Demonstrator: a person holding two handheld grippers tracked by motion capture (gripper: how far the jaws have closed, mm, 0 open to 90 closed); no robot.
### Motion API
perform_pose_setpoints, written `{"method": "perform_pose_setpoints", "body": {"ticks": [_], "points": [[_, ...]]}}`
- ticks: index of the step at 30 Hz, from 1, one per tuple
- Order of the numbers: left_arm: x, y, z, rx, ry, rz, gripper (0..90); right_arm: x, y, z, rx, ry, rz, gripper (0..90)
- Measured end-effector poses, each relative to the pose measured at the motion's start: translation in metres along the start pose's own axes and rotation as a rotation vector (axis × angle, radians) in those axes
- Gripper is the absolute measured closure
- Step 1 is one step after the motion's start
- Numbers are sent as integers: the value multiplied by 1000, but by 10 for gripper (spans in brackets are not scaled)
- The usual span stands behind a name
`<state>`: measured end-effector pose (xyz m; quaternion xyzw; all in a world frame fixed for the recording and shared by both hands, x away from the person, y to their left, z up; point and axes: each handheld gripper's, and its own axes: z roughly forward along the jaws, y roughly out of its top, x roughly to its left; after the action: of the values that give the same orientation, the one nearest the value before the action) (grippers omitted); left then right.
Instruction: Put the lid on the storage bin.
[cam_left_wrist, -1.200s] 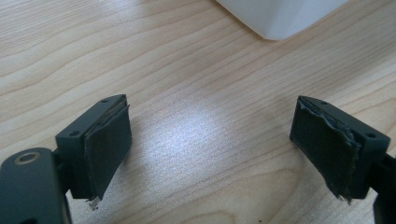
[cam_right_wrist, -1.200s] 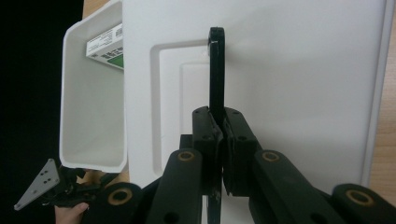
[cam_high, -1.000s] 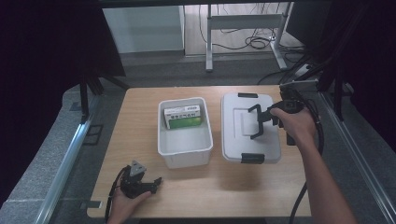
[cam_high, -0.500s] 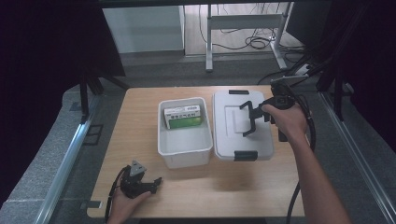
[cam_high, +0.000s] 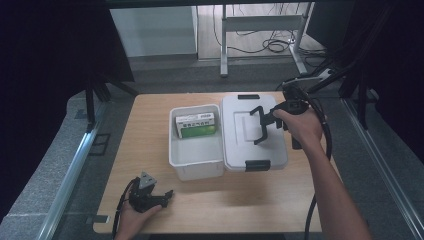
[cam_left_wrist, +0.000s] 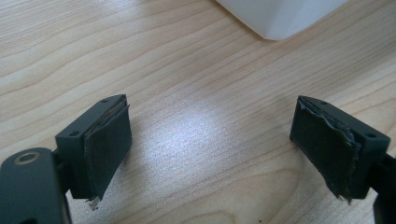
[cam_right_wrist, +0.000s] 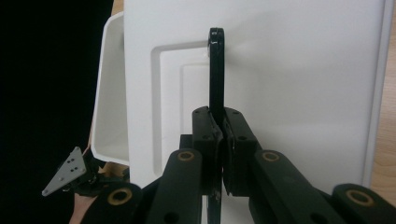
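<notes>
- The light wooden table (cam_high: 150, 130) is viewed from above, facing forward and down.
- The flat white plastic lid (cam_right_wrist: 289, 65) is seen close up in the right gripper view, and farther off in the high view.

bare table (cam_high: 150, 135) left of bin (cam_high: 196, 159); lid (cam_high: 240, 131) close against bin's right, no gap between

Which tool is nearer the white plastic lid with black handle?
Right. The right tool is shut on the white plastic lid's black handle; the left tool rests open near the table's front edge.
</notes>
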<state>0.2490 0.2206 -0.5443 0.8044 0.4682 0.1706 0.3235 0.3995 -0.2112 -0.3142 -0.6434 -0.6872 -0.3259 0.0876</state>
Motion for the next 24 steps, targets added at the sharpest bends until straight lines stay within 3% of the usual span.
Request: {"method": "perform_pose_setpoints", "body": {"ticks": [24], "points": [[0,0,0,0,-2,2,122,47,10,31,52,21,-61,851]]}}
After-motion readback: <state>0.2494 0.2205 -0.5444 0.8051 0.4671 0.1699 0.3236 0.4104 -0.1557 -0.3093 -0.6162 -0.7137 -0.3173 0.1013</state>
